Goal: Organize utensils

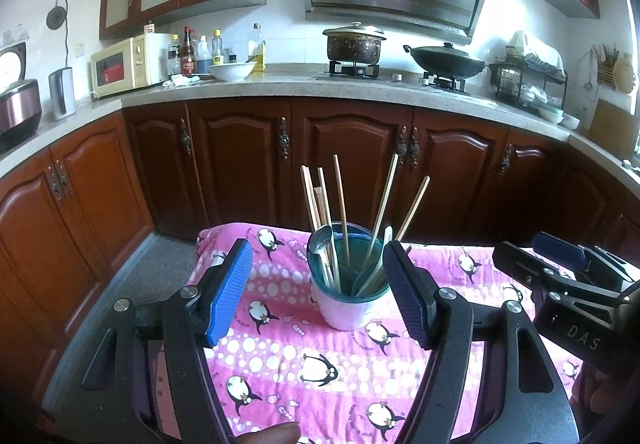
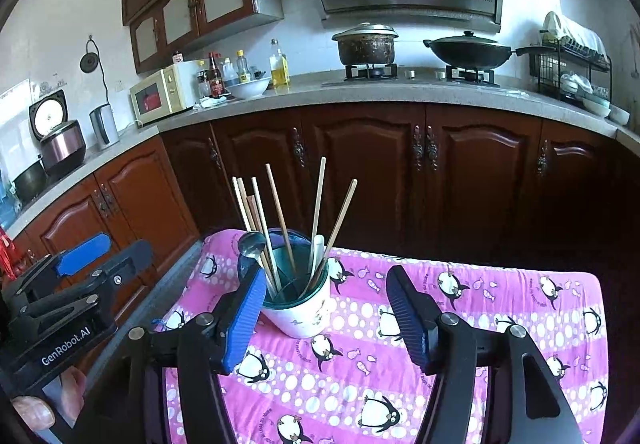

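Observation:
A white cup (image 1: 346,310) (image 2: 302,314) with a teal rim stands on the pink penguin cloth (image 1: 280,356) (image 2: 480,308). Several wooden chopsticks (image 1: 342,204) (image 2: 280,208), a metal spoon (image 1: 323,240) (image 2: 251,244) and a white spoon (image 2: 318,244) stick out of it. My left gripper (image 1: 318,248) (image 2: 110,250) is open and empty, with the cup just beyond its tips. My right gripper (image 2: 325,272) (image 1: 536,250) is open too and holds nothing. Its left finger (image 2: 240,320) overlaps the cup's left side in the right wrist view.
The cloth covers a small table whose far edge (image 2: 460,264) faces dark wooden cabinets (image 1: 360,156). On the counter behind stand a microwave (image 1: 128,62), bottles, a bowl (image 1: 232,71), a pot (image 1: 354,44), a wok (image 1: 446,62) and a dish rack (image 1: 528,80). The floor (image 1: 152,276) lies to the left.

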A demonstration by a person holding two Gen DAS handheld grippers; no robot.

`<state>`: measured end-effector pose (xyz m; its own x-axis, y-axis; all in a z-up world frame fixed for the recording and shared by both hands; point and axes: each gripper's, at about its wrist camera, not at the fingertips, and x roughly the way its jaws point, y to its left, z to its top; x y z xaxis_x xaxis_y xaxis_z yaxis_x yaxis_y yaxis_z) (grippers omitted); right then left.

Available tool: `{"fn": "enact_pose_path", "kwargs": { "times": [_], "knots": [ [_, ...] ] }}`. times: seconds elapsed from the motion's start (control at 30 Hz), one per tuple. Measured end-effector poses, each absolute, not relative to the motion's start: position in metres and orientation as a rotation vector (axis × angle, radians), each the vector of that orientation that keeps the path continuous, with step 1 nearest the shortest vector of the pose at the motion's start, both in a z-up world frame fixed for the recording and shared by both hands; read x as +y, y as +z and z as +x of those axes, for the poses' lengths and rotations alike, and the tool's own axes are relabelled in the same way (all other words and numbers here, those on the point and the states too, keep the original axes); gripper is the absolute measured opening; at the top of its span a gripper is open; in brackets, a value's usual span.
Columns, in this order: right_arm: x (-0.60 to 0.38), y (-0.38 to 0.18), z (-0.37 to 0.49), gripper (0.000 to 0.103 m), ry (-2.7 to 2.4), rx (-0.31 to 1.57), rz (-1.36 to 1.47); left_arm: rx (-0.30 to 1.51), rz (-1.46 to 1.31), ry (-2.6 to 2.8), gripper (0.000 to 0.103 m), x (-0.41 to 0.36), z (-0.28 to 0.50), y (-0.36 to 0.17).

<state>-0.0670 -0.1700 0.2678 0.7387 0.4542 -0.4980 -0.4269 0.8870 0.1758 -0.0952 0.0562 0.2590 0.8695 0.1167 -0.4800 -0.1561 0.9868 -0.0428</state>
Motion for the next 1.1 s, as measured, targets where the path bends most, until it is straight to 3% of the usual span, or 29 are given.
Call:
{"fn": "enact_pose_path", "kwargs": {
  "times": [1.1],
  "knots": [
    [-0.159, 0.269, -0.063, 0.062, 0.487, 0.577, 0.017, 0.505, -0.087, 0.150, 0.068, 0.061, -0.092, 0.256]
  ]
}}
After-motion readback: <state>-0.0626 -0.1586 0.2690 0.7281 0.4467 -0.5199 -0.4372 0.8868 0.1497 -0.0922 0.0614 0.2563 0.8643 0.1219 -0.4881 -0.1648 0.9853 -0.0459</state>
